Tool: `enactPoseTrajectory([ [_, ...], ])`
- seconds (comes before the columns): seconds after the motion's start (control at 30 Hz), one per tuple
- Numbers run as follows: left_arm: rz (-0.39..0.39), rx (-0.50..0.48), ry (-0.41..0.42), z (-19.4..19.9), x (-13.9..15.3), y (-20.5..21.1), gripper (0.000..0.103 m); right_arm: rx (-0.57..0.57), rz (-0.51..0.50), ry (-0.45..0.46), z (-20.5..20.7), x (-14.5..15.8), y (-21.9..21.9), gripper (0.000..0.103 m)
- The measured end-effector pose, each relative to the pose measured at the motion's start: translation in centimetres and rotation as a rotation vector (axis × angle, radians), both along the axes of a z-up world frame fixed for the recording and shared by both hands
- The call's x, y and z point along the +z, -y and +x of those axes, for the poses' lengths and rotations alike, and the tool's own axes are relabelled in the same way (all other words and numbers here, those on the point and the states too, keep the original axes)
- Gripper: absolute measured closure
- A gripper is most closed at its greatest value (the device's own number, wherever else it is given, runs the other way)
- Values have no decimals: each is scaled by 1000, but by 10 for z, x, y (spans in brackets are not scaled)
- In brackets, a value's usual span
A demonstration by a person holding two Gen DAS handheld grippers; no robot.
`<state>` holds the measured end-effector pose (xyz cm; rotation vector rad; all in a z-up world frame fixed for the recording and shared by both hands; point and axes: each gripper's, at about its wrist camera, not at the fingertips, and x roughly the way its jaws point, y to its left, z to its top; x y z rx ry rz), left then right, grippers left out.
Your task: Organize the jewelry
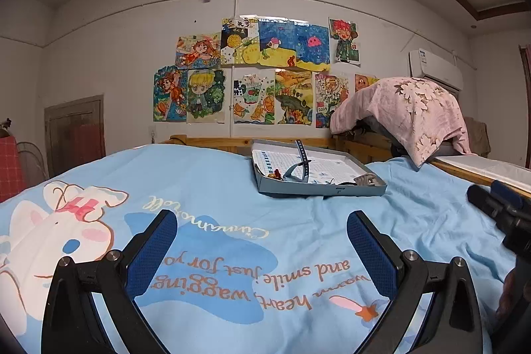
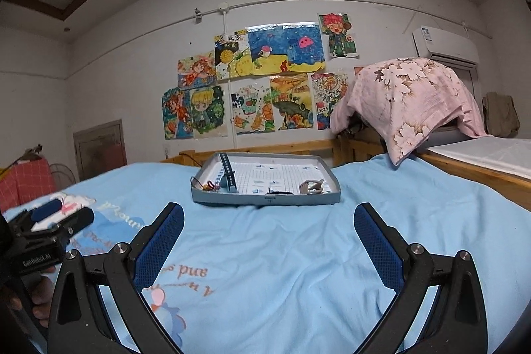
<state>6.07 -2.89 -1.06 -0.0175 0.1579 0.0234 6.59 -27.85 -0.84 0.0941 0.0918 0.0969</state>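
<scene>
A shallow grey-blue box lid (image 1: 318, 189) (image 2: 265, 198) lies on the blue bedspread, well ahead of both grippers. In it are a blue watch-style strap (image 1: 300, 168) (image 2: 229, 175) standing up, small red and gold pieces (image 1: 274, 175) (image 2: 209, 186) at its left corner, a dark thin piece (image 2: 278, 193), and a silver clip-like item (image 1: 366, 179) (image 2: 311, 186) at the right. My left gripper (image 1: 262, 241) is open and empty above the bedspread. My right gripper (image 2: 268, 238) is open and empty too.
The blue bedspread (image 1: 215, 194) (image 2: 415, 221) with a cartoon print covers the bed. A pink flowered cloth (image 1: 408, 111) (image 2: 408, 102) drapes over things at the right, beside a wooden frame (image 2: 481, 175). The other gripper shows at each view's edge (image 1: 501, 214) (image 2: 49, 221).
</scene>
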Motion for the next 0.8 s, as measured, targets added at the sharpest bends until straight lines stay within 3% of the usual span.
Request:
enactPoseTrajectory([
  [0.2, -15, 7, -16, -2, -7, -2, 0, 21, -59, -37, 7, -10, -13, 2],
  [0.37, 1, 3, -60, 4, -15, 1, 0, 28, -51, -61, 10, -14, -13, 2],
  [0.8, 8, 2, -59, 2, -16, 2, 0, 33, -51, -78, 12, -18, -16, 2],
])
